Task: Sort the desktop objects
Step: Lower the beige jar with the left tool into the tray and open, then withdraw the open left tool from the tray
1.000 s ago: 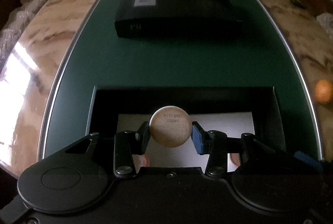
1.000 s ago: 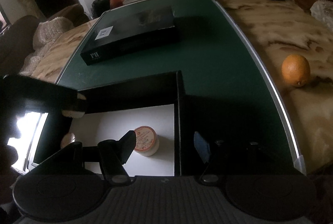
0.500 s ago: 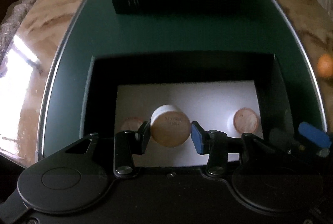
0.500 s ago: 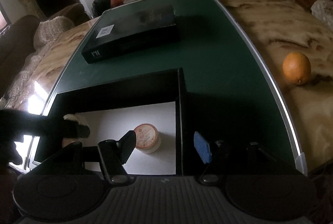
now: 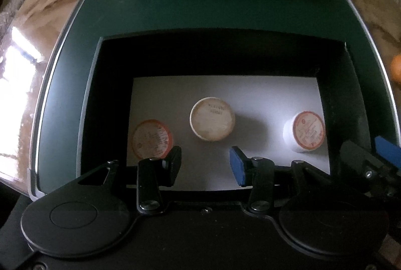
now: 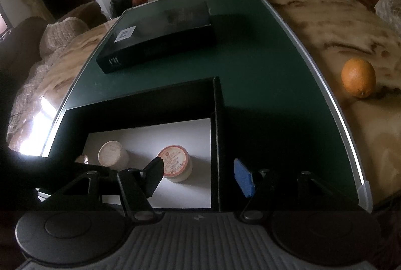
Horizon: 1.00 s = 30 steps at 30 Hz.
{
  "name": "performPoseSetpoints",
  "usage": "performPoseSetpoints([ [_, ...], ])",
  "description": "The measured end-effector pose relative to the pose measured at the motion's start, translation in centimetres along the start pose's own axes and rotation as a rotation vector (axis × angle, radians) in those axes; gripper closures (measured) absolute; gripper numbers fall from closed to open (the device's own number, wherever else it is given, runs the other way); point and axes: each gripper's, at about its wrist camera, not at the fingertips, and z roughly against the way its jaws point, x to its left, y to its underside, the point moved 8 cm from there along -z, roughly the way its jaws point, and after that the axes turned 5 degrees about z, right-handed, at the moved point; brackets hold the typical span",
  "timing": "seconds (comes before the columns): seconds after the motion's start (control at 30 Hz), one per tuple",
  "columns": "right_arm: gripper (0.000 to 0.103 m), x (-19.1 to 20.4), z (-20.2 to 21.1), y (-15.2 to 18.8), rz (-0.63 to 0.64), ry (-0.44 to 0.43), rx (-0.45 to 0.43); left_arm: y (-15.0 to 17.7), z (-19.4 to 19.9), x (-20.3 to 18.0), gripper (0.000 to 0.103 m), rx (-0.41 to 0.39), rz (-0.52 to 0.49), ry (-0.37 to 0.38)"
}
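An open black box with a white floor sits on the green mat. Three small round tubs lie in it: a pale-lidded tub in the middle, an orange-lidded tub at left, another orange-lidded tub at right. My left gripper is open and empty just above and behind the pale tub. My right gripper is open and empty, straddling the box's right wall. The right wrist view shows the pale tub and one orange-lidded tub.
A flat black closed box lies farther back on the green mat. An orange rests on the marbled table to the right of the mat. A sofa and a cabinet stand behind the table.
My left gripper lowered the pale-lidded tub into the box, opened and let it go; the tub now stands on the white floor. The right gripper stayed open by the box's right wall.
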Motion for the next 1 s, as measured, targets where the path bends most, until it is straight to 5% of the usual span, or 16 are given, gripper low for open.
performPoseSetpoints([
  [1.0,0.038,0.2,-0.4,0.6,0.009,0.001,0.016,-4.2,-1.1,0.3,0.041,-0.12,0.038,-0.027],
])
